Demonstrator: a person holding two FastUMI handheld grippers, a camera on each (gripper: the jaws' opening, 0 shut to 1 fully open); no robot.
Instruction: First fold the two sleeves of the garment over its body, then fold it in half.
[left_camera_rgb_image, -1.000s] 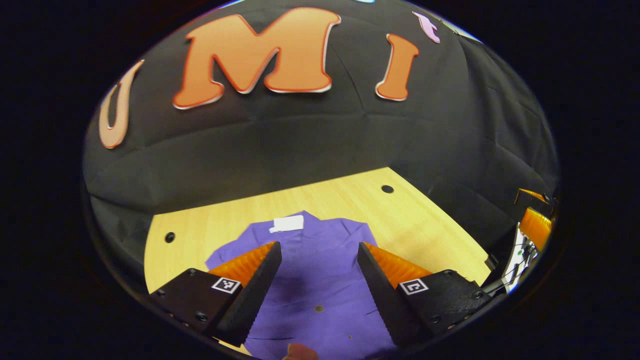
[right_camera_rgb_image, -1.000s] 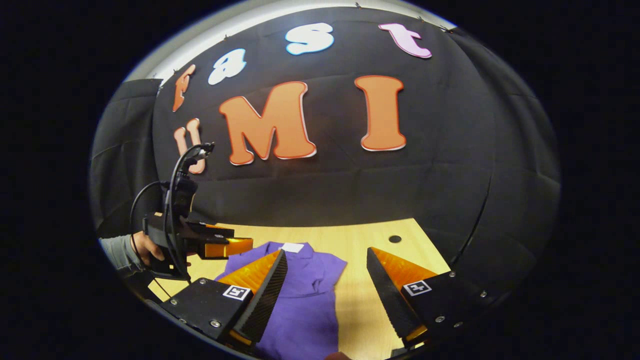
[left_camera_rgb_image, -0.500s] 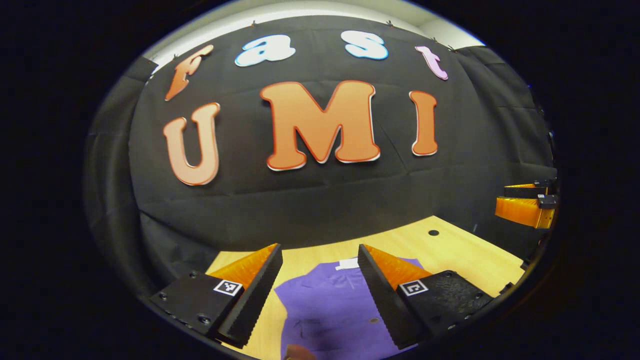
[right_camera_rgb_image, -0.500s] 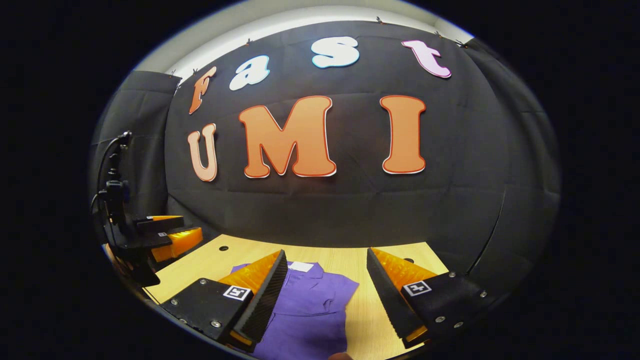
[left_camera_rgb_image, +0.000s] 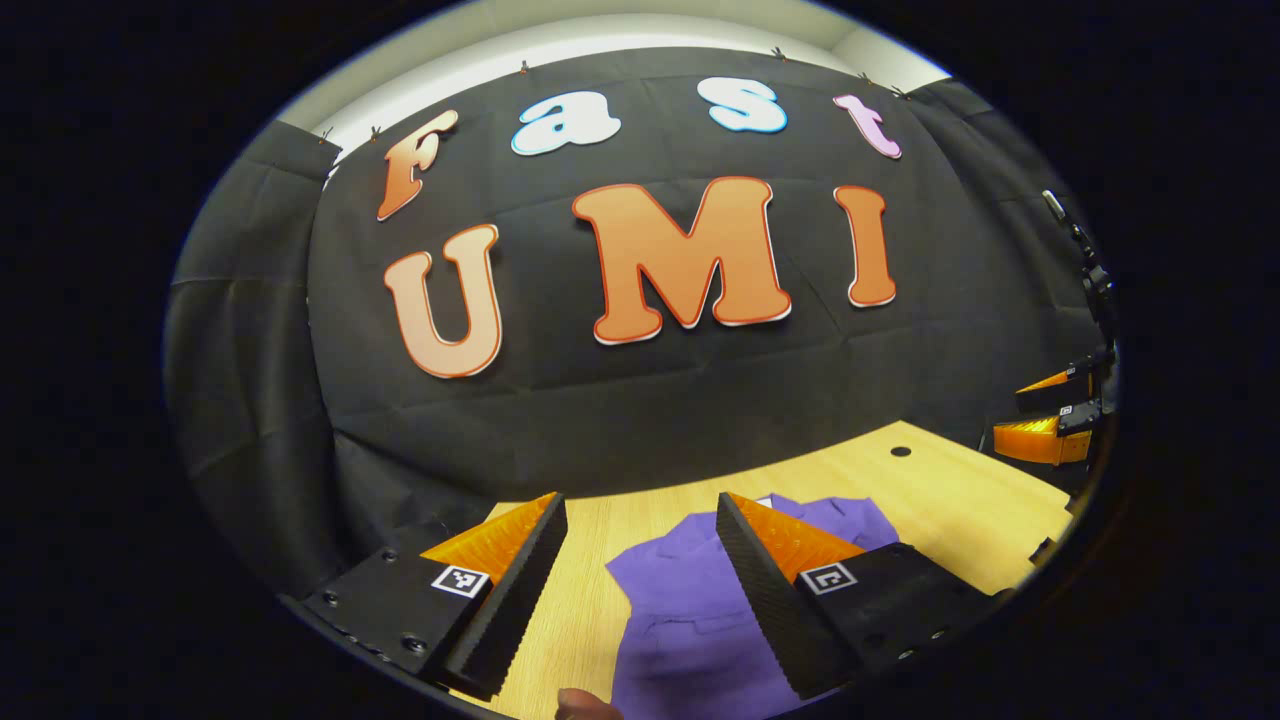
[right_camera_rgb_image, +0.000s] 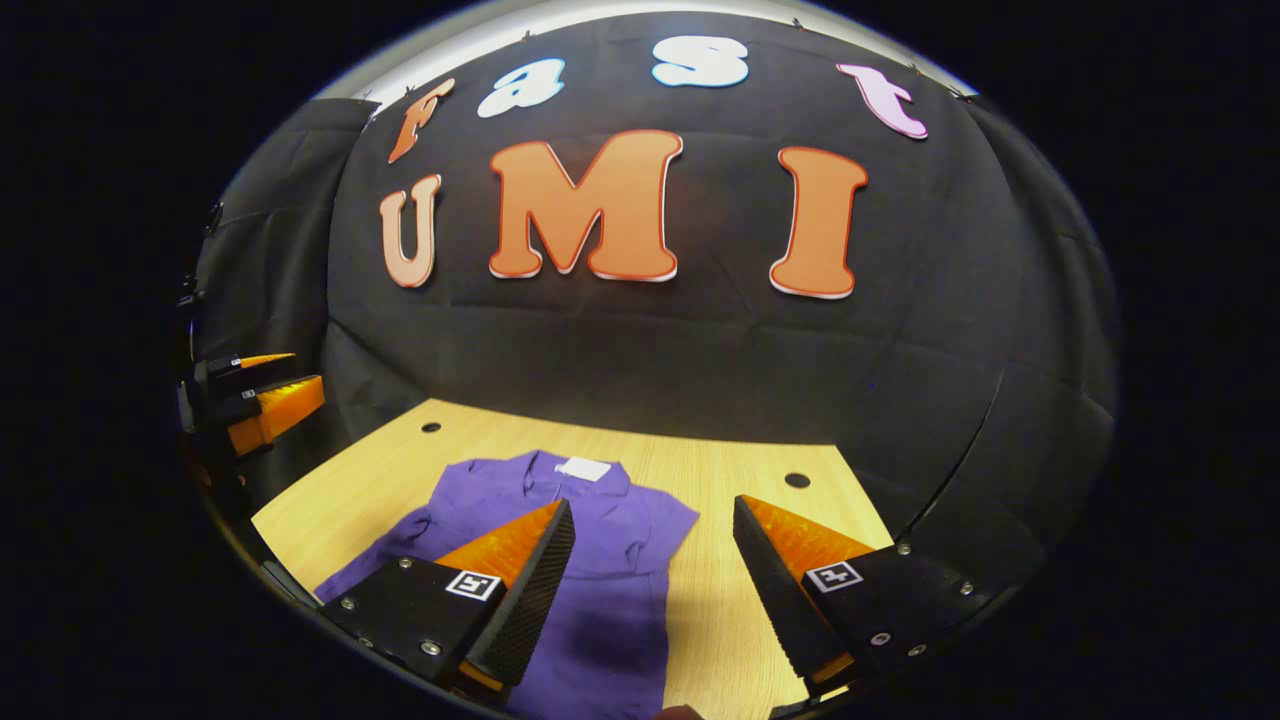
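Both hand-held grippers now lifted off purple garment (right_camera_rgb_image: 560, 520), jaws apart; bare table (right_camera_rgb_image: 740, 470) perhaps all around.

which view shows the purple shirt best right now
The right gripper view: the purple shirt lies spread on the table, white neck label and both short sleeves visible. The left gripper view shows less of it, partly behind that gripper's own finger.
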